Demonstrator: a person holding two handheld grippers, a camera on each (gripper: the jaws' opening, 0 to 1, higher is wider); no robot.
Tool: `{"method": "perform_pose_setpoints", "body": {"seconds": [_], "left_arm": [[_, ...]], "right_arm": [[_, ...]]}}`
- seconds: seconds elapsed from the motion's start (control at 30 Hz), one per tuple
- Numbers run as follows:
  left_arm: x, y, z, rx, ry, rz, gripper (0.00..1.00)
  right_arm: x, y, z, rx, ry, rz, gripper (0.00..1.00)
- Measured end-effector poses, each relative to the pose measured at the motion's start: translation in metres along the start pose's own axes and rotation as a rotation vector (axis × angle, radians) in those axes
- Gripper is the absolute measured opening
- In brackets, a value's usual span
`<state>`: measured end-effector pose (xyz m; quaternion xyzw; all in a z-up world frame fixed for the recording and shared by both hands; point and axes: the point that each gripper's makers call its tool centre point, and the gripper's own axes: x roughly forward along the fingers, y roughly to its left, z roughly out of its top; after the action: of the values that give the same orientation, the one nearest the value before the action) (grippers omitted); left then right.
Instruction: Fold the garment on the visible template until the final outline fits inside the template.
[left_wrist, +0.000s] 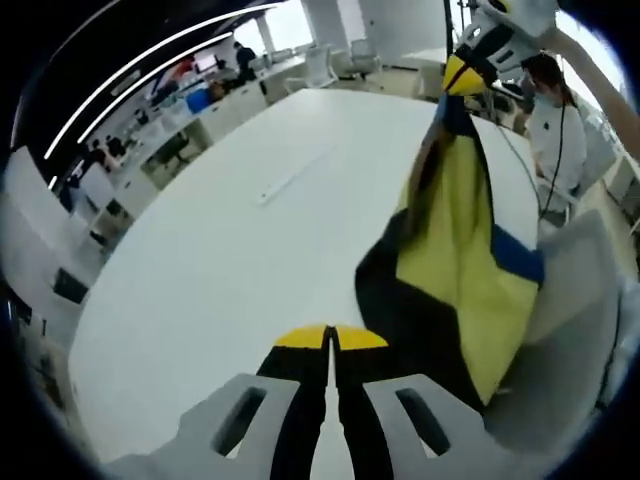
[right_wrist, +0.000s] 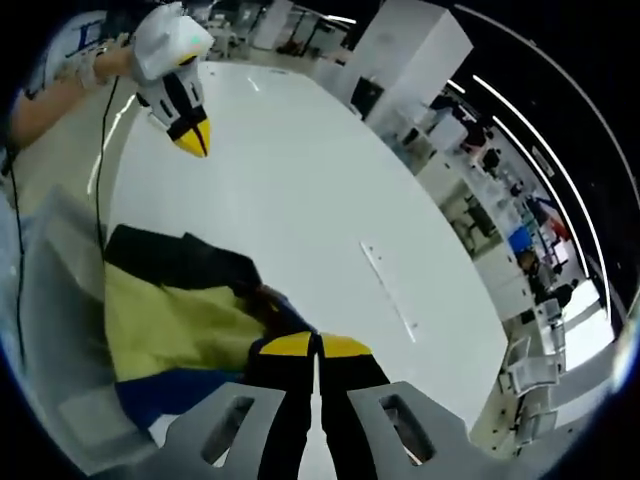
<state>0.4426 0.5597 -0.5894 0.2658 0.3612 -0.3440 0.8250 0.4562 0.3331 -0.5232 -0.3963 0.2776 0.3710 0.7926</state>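
Observation:
A yellow, black and blue garment (left_wrist: 460, 250) hangs bunched over the near right edge of the white table (left_wrist: 220, 260). Its top corner is pinched in my right gripper (left_wrist: 465, 78), which is held high. In the right gripper view the same garment (right_wrist: 170, 310) spreads left of and below my right gripper (right_wrist: 317, 345), whose jaws are shut on its dark edge. My left gripper (left_wrist: 330, 337) is shut over the bare table with nothing between its tips, left of the garment. It also appears in the air as the left gripper (right_wrist: 192, 138), held by a hand (right_wrist: 90, 62).
A thin pale strip (left_wrist: 292, 176) lies on the table's middle, also seen as the strip (right_wrist: 390, 290). A grey chair (left_wrist: 580, 300) stands by the garment at the table's edge. A person in white (left_wrist: 555, 125) stands behind it. Office desks (left_wrist: 180, 110) line the far side.

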Motion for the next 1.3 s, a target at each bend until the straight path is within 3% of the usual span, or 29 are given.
{"method": "perform_pose_setpoints", "body": {"seconds": [0.33,0.9,1.1,1.3], "left_arm": [[0.040,-0.006,0.003,-0.003,0.011,-0.061,0.00],[0.103,-0.017,-0.008,-0.026,0.030,-0.140,0.00],[0.120,-0.015,-0.004,-0.011,0.033,-0.149,0.08],[0.138,-0.019,-0.005,-0.004,0.059,-0.172,0.09]], "right_arm": [[0.000,0.002,0.006,-0.001,-0.011,0.007,0.01],[-0.001,0.006,0.009,-0.002,-0.020,0.020,0.01],[-0.001,0.005,0.006,0.001,-0.016,0.024,0.01],[-0.001,0.004,0.004,0.012,-0.020,0.031,0.01]]}}
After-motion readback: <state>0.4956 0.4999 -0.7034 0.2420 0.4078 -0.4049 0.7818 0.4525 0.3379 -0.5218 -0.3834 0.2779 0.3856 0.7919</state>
